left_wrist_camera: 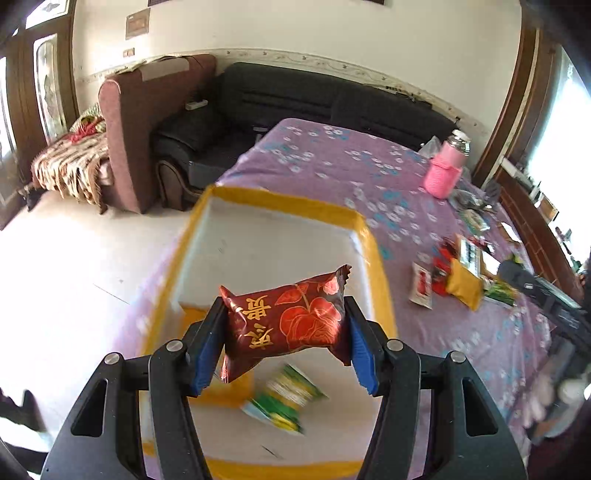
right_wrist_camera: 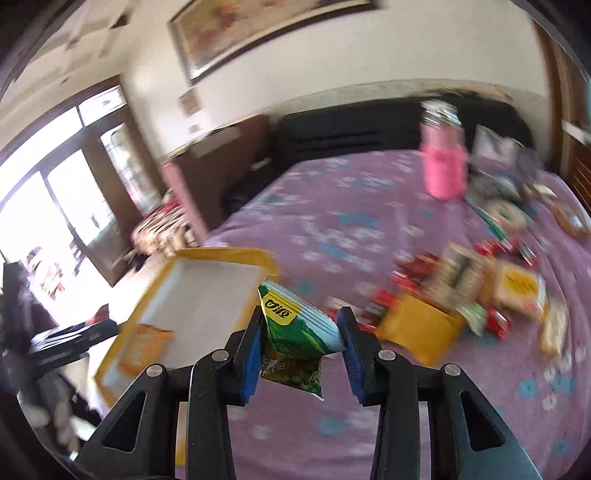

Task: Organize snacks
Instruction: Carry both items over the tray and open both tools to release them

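Purple floral table (left_wrist_camera: pixel 332 173), sofa behind. Left gripper (left_wrist_camera: pixel 286 332) jaws clamp red snack packet (left_wrist_camera: pixel 288 325) above yellow-rimmed tray (left_wrist_camera: pixel 376 258). Right gripper (right_wrist_camera: pixel 301 347) jaws hold green packet (right_wrist_camera: pixel 295 328); tray at 10 o'clock. Step: depositing. Next, likely lower and release.

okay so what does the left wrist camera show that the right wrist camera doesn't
Only the left wrist view shows the left claw shut on the red snack packet, held above the yellow-rimmed tray, with a green packet blurred inside the tray.

Only the right wrist view shows the right claw shut on a green snack packet and a framed picture on the wall.

Both show the tray, the purple cloth, the pink bottle and the snack pile.
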The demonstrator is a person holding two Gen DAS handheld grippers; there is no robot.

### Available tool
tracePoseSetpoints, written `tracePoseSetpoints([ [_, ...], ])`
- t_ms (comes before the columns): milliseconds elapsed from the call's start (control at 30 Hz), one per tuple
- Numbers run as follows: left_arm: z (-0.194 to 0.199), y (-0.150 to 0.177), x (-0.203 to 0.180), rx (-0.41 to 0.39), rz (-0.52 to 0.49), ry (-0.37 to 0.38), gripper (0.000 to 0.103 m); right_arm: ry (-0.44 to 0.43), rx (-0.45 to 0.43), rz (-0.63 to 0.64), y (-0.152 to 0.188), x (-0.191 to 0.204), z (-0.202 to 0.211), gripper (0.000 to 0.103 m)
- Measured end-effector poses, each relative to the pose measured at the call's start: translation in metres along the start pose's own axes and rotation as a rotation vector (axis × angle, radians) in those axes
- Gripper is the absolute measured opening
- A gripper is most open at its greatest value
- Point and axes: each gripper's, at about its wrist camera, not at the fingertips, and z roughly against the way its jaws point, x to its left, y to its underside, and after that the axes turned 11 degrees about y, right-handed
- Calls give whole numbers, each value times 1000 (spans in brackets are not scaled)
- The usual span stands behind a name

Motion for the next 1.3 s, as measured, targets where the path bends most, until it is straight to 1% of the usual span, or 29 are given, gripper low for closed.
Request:
tracePoseSetpoints([
  [133, -16, -28, 25, 30, 18, -33, 59, -79, 28, 59, -26, 56, -2, 39],
  [233, -38, -44, 49, 71, 57, -64, 59, -128, 86, 113, -34, 102, -19, 39],
  [300, -54, -48, 62, 98, 86, -65, 59, -126, 118, 152, -30, 123, -34, 39],
  [367, -75, -47, 76, 141, 126, -51, 59, -120, 169, 194, -18, 146, -57, 39],
  [433, -87, -45, 83, 166, 139, -49, 60, -115, 215, 213, -6, 159, -78, 39],
  [467, -88, -46, 81, 147, 114, -79, 60, -109, 238, 221, 1, 164, -88, 39],
  [500, -90, -47, 81, 150, 108, -87, 60, -101, 257, 229, 7, 167, -98, 39],
  [600, -96, -48, 85, 156, 124, -75, 62, -82, 302, 238, 22, 169, -119, 39],
  [633, -98, -49, 86, 160, 126, -71, 64, -79, 312, 238, 25, 169, -124, 39],
  [700, -100, -50, 85, 157, 119, -65, 67, -75, 322, 238, 28, 169, -130, 39],
  [800, -100, -50, 84, 145, 119, -57, 68, -62, 322, 252, 31, 168, -135, 39],
  [900, -95, -51, 88, 136, 156, -45, 70, -54, 322, 255, 33, 167, -137, 40],
  [933, -93, -51, 89, 130, 167, -42, 70, -51, 321, 255, 34, 166, -137, 42],
  [1000, -83, -53, 84, 102, 163, -41, 70, -54, 320, 248, 34, 165, -138, 44],
  [1067, -73, -55, 75, 75, 141, -65, 70, -62, 316, 230, 34, 164, -137, 47],
  [1133, -64, -55, 66, 52, 124, -75, 71, -73, 307, 219, 32, 162, -134, 55],
  [1233, -42, -54, 52, 0, 113, -59, 73, -71, 273, 217, 30, 159, -122, 56],
  [1300, -27, -52, 44, -28, 114, -32, 74, -67, 246, 220, 28, 157, -111, 56],
])
